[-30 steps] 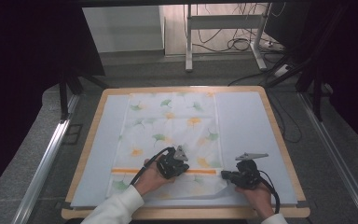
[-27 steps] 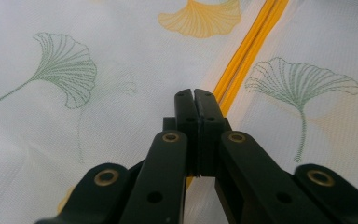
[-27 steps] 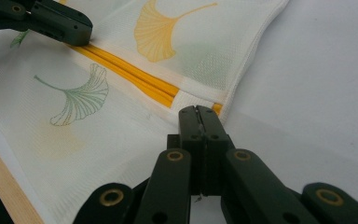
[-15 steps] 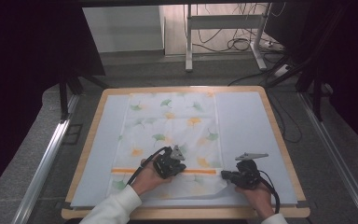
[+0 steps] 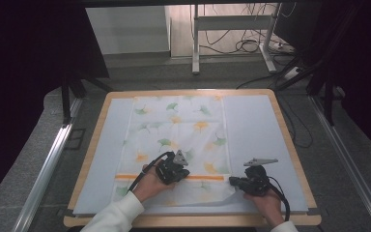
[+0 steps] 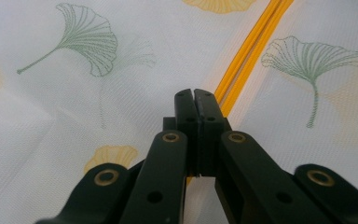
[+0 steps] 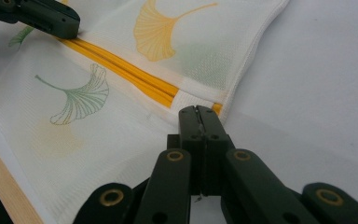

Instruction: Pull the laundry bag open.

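Note:
A white mesh bag (image 5: 174, 125) printed with green and yellow ginkgo leaves lies flat on the table mat. An orange zipper (image 5: 203, 178) runs across its near end. My left gripper (image 5: 179, 175) rests on that zipper (image 6: 251, 51) with its jaws shut (image 6: 195, 93); a sliver of orange shows between them, and the pull is hidden. My right gripper (image 5: 232, 181) is shut (image 7: 198, 109) on the bag's right edge (image 7: 233, 100) just beside the zipper's end (image 7: 168, 95), and the corner there is lifted slightly. The left gripper (image 7: 51, 18) also shows farther off on the zipper line.
The pale blue mat (image 5: 261, 130) sits in a wooden-rimmed table (image 5: 290, 140). Metal rails (image 5: 48, 164) run along both sides. Beyond the far edge stand a desk frame (image 5: 232, 29) and loose floor cables (image 5: 251, 46).
The left gripper has crept slightly to the left along the zipper. The right gripper and the bag's corner stay where they were.

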The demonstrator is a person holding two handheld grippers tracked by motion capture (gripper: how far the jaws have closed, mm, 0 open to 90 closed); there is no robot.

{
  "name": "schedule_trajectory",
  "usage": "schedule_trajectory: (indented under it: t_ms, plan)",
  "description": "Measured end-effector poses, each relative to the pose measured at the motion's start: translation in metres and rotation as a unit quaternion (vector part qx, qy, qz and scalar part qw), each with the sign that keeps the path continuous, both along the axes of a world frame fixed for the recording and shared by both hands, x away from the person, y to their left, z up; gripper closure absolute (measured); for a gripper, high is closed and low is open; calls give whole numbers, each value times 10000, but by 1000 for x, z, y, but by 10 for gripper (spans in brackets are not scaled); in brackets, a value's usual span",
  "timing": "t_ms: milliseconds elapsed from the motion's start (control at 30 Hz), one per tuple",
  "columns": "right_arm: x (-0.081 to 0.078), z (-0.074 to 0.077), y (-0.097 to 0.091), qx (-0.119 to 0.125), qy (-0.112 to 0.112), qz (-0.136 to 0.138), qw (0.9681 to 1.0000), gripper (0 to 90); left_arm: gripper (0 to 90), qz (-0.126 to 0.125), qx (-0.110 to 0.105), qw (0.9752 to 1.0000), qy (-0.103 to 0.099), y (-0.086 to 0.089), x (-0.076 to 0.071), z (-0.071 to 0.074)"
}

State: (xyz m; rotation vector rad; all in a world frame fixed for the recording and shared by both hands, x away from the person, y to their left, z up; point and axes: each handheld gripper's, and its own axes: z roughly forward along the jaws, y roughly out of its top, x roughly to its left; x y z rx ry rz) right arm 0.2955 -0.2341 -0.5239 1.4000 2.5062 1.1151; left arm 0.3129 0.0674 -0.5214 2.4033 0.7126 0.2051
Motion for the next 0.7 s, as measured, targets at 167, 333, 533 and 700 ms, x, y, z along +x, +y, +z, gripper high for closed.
schedule_trajectory:
  t_ms: [167, 333, 533, 700]
  plan:
    - [0, 0, 0, -6, -6, 5, 10000, 897, 900, 9, 18, 10000, 12, 2, 0, 0]
    - [0, 0, 0, -7, -6, 12, 10000, 897, 900, 6, 49, 10000, 22, 5, -1, 1]
    - [0, 0, 0, -20, -27, 27, 10000, 897, 900, 2, 96, 9999, 29, 6, -1, 1]
    - [0, 0, 1, -53, -50, 37, 10000, 897, 900, -5, 117, 9999, 50, 6, -1, 2]
